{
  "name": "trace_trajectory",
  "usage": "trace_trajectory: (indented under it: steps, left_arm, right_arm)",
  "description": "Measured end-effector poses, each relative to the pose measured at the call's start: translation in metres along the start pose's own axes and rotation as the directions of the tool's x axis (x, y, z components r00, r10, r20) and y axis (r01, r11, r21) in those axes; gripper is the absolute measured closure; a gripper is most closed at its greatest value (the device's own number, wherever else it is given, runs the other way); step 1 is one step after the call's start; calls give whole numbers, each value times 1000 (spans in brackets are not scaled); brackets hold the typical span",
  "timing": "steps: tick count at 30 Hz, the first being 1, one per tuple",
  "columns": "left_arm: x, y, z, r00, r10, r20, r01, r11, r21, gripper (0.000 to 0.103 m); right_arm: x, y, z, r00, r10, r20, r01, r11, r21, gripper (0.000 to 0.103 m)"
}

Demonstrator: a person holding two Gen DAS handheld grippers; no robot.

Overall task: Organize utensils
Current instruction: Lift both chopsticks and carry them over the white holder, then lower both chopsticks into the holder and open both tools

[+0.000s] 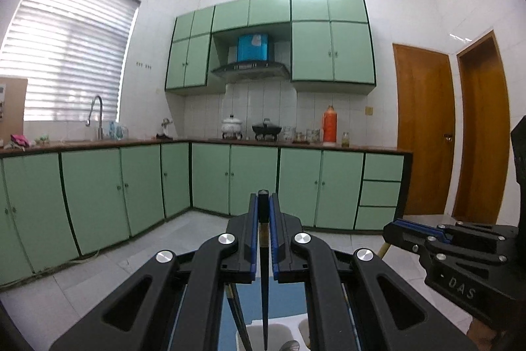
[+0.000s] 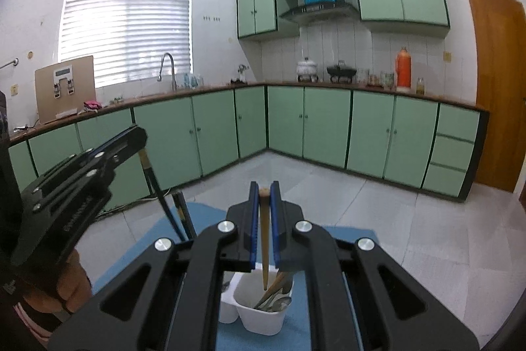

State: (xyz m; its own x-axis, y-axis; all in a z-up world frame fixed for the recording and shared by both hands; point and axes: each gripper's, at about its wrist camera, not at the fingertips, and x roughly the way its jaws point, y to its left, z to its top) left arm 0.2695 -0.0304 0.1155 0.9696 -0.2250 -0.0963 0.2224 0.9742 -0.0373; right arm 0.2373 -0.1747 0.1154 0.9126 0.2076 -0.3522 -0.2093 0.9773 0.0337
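Note:
My left gripper point(image 1: 263, 206) is shut on a black chopstick point(image 1: 264, 285) that hangs point down over a white utensil holder point(image 1: 279, 333). A second dark chopstick point(image 1: 236, 314) leans in the holder beside it. My right gripper point(image 2: 264, 196) is shut on a light wooden chopstick point(image 2: 264, 252) whose tip hangs just above the white utensil holder point(image 2: 259, 316), which holds several spoons and wooden utensils point(image 2: 274, 298). The left gripper point(image 2: 128, 137) shows in the right wrist view with its black chopstick point(image 2: 161, 199). The right gripper point(image 1: 397, 227) shows at the right of the left wrist view.
The holder stands on a blue mat point(image 2: 328, 239) over a grey tiled floor point(image 2: 411, 219). Green cabinets point(image 1: 230, 176) line the walls, with a sink tap point(image 1: 95, 114), pots point(image 1: 231, 125) and an orange flask point(image 1: 329, 124) on the counter. Wooden doors point(image 1: 424, 127) are at the right.

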Motion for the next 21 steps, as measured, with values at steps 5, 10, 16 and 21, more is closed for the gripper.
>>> trace_trajectory:
  steps: [5,10,16,21]
  left_arm:
    - [26,3,-23,999,1,-46,-1,1000,-11,97]
    - [40,3,-44,995,1,-99,-2,1000,-8,96]
    - [50,8,-66,989,9,-150,-11,1000,-11,96]
    - [52,11,-75,987,17,-163,-19,1000,-12,96]
  right_arm:
    - [19,-3,-14,1000,6,-26,-5,1000,19,97]
    - [29,-6,-23,999,16,-40,-14,999,39,97]
    - [39,-6,-37,998,16,-63,-12,998,56,97]
    - [40,-4,-41,998,2,-62,1,999,46,97]
